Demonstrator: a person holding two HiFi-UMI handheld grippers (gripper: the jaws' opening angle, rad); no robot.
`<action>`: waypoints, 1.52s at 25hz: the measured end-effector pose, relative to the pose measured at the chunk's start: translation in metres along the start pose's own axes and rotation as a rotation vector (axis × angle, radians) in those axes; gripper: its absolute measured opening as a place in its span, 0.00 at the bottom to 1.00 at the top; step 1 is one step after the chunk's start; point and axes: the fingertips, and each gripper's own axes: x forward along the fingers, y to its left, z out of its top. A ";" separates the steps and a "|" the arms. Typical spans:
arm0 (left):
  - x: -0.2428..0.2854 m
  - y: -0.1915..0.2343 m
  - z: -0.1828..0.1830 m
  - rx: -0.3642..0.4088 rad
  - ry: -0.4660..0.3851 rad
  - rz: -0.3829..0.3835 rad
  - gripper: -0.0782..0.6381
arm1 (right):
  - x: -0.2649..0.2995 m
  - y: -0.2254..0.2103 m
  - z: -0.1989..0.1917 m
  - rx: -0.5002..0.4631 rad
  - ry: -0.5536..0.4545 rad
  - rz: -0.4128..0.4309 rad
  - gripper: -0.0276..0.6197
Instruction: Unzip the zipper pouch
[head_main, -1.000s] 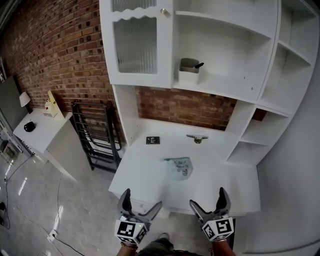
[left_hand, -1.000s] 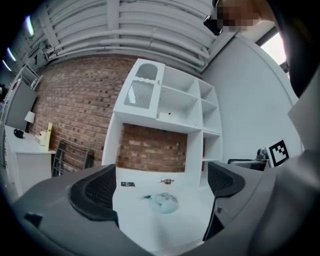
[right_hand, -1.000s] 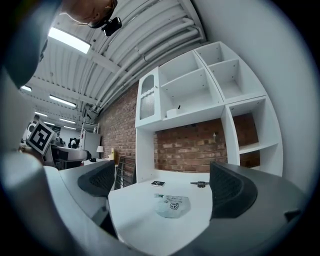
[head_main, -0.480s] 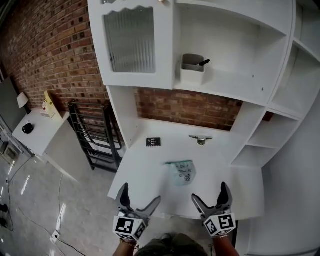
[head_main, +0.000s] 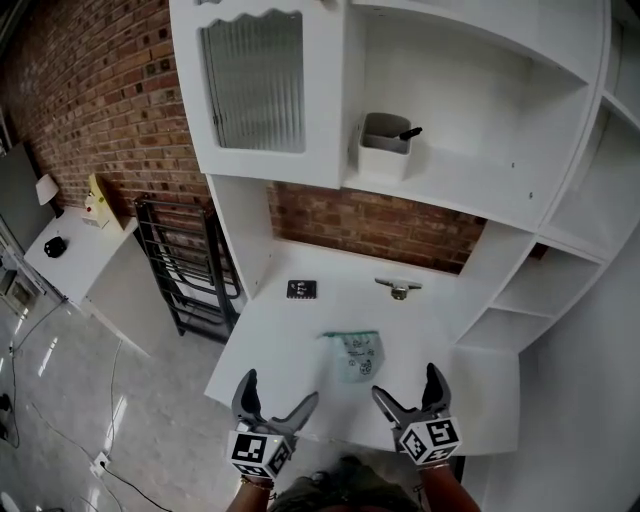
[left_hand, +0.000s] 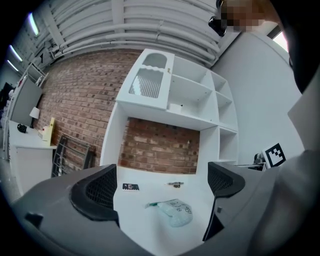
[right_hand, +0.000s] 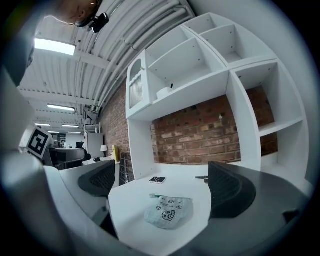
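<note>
Hovering at the near edge of the tabletop (head_main: 280, 335), the left tool (head_main: 280, 393) and the right tool (head_main: 406, 384) both hang released, jaws spread wide with nothing between them. The zipper pouch (head_main: 354, 356) lies flat on the tabletop just beyond them, nearer the right tool, with its green zipper edge on the far side. Neither tool touches it, so the unzipping seems not yet begun.

The risk lies in the pouch being light and limp. Unless one tool pins the fabric while the other draws the pull tab, the whole pouch will likely slide or bunch instead of opening. The tab is too small to make out, so a grab could miss it and pinch only fabric.
</note>
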 end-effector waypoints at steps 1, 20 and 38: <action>0.004 0.000 -0.003 0.001 0.006 0.007 0.90 | 0.007 -0.004 -0.007 0.016 0.031 0.020 0.92; 0.047 -0.004 -0.034 -0.006 0.045 0.041 0.90 | 0.146 -0.057 -0.143 0.064 0.535 0.197 0.92; 0.037 0.026 -0.040 0.010 0.084 0.107 0.90 | 0.189 -0.072 -0.222 0.013 0.850 0.074 0.90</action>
